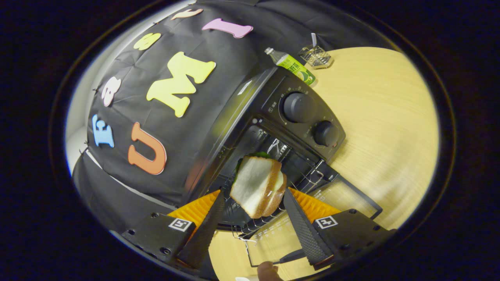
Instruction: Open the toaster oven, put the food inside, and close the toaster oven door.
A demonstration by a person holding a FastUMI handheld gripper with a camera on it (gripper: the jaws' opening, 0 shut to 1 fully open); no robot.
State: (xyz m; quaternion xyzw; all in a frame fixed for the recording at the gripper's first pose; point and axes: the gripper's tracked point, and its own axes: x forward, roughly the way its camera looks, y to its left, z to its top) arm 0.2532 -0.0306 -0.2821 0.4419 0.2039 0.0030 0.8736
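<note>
- Gaping at 12 o'clock beyond the fingers, the oven (273,117) has its door (336,195) dropped flat and its rack (300,171) bare around the food.
- Sandwich (258,186) sits between the fingers at the oven's mouth: white bread, browned crust, green leaf behind.
- Gripper (254,195) fingers look apart; whether they touch the bread is unclear.
- Bottle (292,65) and wire basket (315,56) stand well beyond, at 1 o'clock on the table (390,128).

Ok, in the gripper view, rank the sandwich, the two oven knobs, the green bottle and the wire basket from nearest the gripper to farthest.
1. Sandwich: between the fingers of the gripper, over the open oven's rack.
2. Smaller knob: beyond the sandwich, on the oven's control panel.
3. Larger knob: just past the smaller one.
4. Green bottle and wire basket: on the table behind the oven, too close to call.
</note>
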